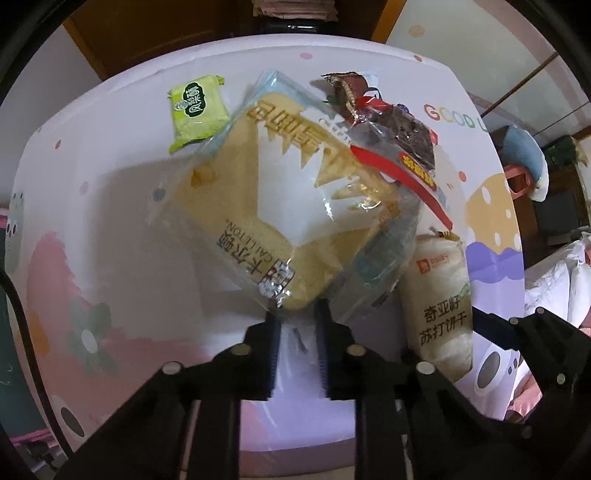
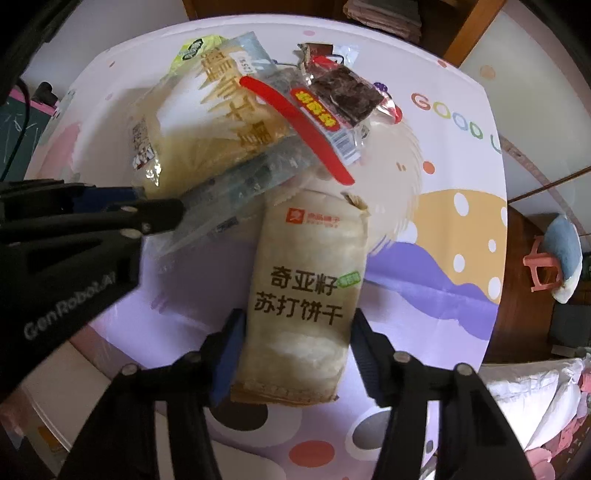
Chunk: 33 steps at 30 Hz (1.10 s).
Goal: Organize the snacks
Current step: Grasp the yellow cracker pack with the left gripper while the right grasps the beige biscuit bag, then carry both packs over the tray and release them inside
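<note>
A big clear bag of yellow bread [image 1: 266,206] [image 2: 207,122] lies on the patterned table [image 1: 92,221]. My left gripper [image 1: 297,317] [image 2: 162,203] is shut on the bag's clear near edge. A dark cake pack with a red stripe [image 1: 406,140] [image 2: 343,92] rests on the bread bag's far right side. Beyond the bread, at the far left, sits a small green packet [image 1: 197,110] [image 2: 192,48]. A beige soda cracker pack [image 1: 439,295] [image 2: 306,258] lies lengthwise to the right. My right gripper [image 2: 297,314] is shut on it, a pad against each long side.
The tablecloth [image 2: 443,258] reaches a rounded edge on the right. Past it stand a pink stool with a blue cushion [image 2: 546,266] [image 1: 524,166] and white bedding [image 2: 524,398]. Dark wooden furniture [image 1: 166,33] lies behind the table.
</note>
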### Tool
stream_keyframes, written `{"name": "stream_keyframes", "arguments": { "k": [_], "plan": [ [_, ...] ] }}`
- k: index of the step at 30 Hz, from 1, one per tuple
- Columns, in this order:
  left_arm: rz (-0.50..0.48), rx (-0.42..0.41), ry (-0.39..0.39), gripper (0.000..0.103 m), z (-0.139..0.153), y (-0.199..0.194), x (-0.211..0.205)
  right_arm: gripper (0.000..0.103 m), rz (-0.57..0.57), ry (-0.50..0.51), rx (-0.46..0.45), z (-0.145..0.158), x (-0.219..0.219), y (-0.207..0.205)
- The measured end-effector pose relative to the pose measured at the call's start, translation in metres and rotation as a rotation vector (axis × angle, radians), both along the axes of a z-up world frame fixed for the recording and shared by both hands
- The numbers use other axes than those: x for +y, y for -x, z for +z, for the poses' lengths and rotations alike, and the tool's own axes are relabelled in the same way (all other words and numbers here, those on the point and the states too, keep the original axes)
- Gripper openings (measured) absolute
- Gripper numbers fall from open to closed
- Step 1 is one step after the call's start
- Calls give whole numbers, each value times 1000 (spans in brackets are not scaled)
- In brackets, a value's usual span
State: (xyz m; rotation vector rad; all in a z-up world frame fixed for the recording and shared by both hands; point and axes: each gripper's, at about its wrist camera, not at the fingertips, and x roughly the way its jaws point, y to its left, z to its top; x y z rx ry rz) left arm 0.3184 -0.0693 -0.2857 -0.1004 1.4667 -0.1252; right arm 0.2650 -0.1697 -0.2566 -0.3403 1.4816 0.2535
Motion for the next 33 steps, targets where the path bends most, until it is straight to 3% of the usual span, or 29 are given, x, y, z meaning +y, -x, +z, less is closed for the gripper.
{"name": "stream_keyframes", "arguments": {
  "k": [9,19,26,33],
  "plan": [
    [-57,-78,17,6,35,27,2,54,2,-92,-4,19,-17,17],
    [-56,-208,66,3,102,61,22,54,-18,-185,-155,97,-34,38],
    [-75,-307,86,1,168,115,58,54,-35,-251,-253,149,-28,72],
    [-155,-422,103,0,240,184,74,54,-29,-304,-342,201,-23,122]
  ]
}}
